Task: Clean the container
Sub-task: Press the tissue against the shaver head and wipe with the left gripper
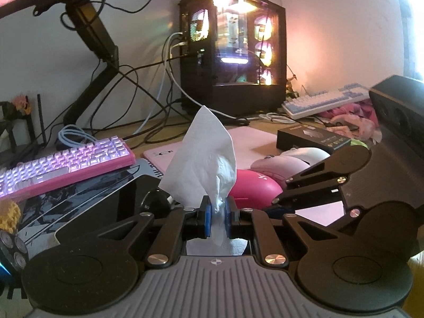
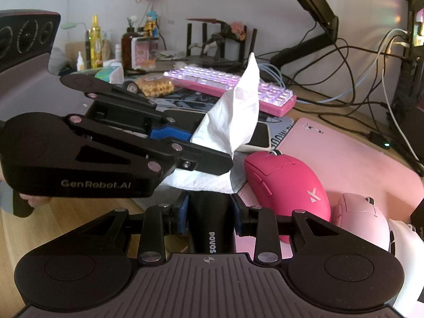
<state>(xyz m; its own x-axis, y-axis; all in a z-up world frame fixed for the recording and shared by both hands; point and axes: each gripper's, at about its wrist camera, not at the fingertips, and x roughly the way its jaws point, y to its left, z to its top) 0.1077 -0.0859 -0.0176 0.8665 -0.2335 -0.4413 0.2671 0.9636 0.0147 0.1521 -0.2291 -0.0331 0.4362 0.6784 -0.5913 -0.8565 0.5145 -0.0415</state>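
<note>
My left gripper (image 1: 217, 216) is shut on a white tissue (image 1: 204, 156) that stands up in a peak above its blue pads. In the right wrist view the same left gripper (image 2: 190, 135) reaches in from the left with the tissue (image 2: 233, 116) draped over the top of a black POVOS container (image 2: 209, 228). My right gripper (image 2: 210, 216) is shut on that black container and holds it upright. The container's top is hidden under the tissue. In the left wrist view the right gripper (image 1: 283, 193) comes in from the right, its fingertips hidden behind the tissue.
A hot-pink mouse (image 2: 288, 188), a pale pink mouse (image 2: 363, 220) and a white mouse (image 2: 405, 241) lie on a pink mat (image 2: 344, 156). A pink keyboard (image 2: 230, 84), a phone (image 2: 261, 135), cables, a lit PC case (image 1: 233, 50) and a monitor arm (image 1: 92, 53) stand behind.
</note>
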